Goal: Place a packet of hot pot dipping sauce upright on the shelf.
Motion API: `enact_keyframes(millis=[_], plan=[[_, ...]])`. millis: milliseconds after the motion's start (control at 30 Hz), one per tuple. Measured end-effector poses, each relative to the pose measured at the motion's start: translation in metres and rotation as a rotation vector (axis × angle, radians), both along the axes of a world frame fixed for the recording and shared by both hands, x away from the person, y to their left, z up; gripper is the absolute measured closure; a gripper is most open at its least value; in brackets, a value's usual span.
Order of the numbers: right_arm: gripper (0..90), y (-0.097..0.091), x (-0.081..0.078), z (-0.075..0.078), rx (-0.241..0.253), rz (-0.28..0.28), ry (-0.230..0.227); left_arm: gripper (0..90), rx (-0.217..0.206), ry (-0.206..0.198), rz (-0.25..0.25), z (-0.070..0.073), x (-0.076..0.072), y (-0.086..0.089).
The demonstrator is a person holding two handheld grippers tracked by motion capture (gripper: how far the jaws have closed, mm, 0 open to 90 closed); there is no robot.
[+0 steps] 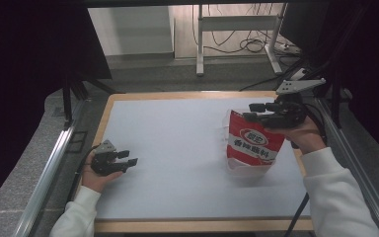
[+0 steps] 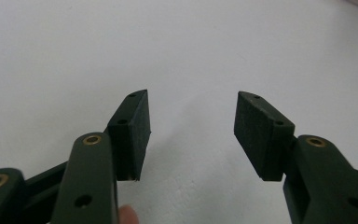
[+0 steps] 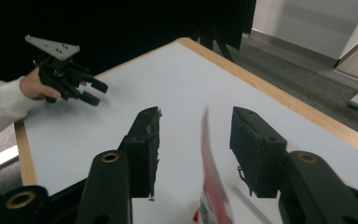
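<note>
A red and white pouch [image 1: 254, 140] with printed characters stands upright on the right part of the white table [image 1: 177, 143]. My right gripper [image 1: 249, 112] hovers at the pouch's top edge, open. In the right gripper view the thin top edge of the pouch [image 3: 210, 163] rises between the two spread jaws of the right gripper [image 3: 196, 135], touching neither pad. My left gripper [image 1: 130, 157] rests low at the table's left side, open with nothing between its fingers. The left gripper [image 2: 191, 126] looks down on bare white surface. The left gripper [image 3: 91, 91] also appears far off in the right gripper view.
The table has a wooden rim [image 1: 187, 225]. Metal rails [image 1: 47, 173] run along both sides. Behind the table stand a white desk frame [image 1: 200, 44] and floor cables [image 1: 251, 45]. Dark curtains close off left and right.
</note>
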State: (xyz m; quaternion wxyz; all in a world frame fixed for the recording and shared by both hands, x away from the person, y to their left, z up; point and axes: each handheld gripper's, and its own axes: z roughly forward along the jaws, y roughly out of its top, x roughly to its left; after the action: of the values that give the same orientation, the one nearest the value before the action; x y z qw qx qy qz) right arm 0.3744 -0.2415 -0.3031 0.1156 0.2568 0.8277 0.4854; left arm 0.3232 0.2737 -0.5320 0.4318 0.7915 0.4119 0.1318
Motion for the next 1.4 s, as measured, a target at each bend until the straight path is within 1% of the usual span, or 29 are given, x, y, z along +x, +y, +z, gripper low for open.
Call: enact_keyframes(millis=[33,100,200,367,433,567,667,767,833,967,1000,1100,1200,1267,1400], plan=[[50.3,0.005,-0.002,0.002,0.003,-0.003,-0.002,45.4,-0.002,0.000,0.000,0.000,0.000,0.000],[48.4,0.016,-0.007,0.004,0.009,0.010,-0.013,45.4,-0.003,0.000,0.000,0.000,0.000,0.000],[44.5,0.034,-0.014,0.003,0.013,0.011,-0.014,45.3,-0.004,-0.003,-0.003,0.001,-0.001,0.000],[38.8,0.067,-0.024,-0.006,0.015,0.042,-0.009,45.0,-0.009,-0.006,-0.004,0.002,-0.003,0.000],[37.0,0.080,-0.028,-0.010,0.008,0.056,-0.015,44.9,-0.011,-0.003,-0.005,0.002,-0.003,-0.001],[34.1,0.104,-0.034,-0.022,0.016,0.085,-0.010,44.5,-0.006,-0.005,-0.010,0.002,-0.004,-0.001],[32.9,0.120,-0.037,-0.035,0.023,0.116,0.013,44.0,-0.008,-0.009,-0.011,0.003,-0.005,-0.001],[32.3,0.134,-0.040,-0.051,0.014,0.136,0.030,42.9,-0.008,-0.012,-0.014,0.003,-0.006,-0.001],[32.4,0.141,-0.041,-0.064,0.012,0.141,0.042,42.2,-0.011,-0.009,-0.015,0.003,-0.006,-0.002],[32.3,0.153,-0.042,-0.091,0.003,0.134,0.066,41.1,-0.005,-0.007,-0.023,0.003,-0.006,-0.002],[32.2,0.155,-0.042,-0.098,0.000,0.133,0.077,40.7,-0.011,-0.007,-0.020,0.003,-0.007,-0.003],[32.1,0.159,-0.040,-0.119,-0.011,0.137,0.111,39.5,-0.012,-0.006,-0.020,0.003,-0.007,-0.003],[32.2,0.159,-0.038,-0.134,-0.009,0.133,0.146,38.7,-0.008,-0.006,-0.022,0.002,-0.006,-0.004],[32.2,0.161,-0.036,-0.142,-0.028,0.125,0.161,38.3,-0.010,-0.004,-0.022,0.002,-0.006,-0.005],[32.1,0.161,-0.035,-0.150,-0.039,0.122,0.173,37.6,-0.016,-0.007,-0.018,0.003,-0.007,-0.004]])
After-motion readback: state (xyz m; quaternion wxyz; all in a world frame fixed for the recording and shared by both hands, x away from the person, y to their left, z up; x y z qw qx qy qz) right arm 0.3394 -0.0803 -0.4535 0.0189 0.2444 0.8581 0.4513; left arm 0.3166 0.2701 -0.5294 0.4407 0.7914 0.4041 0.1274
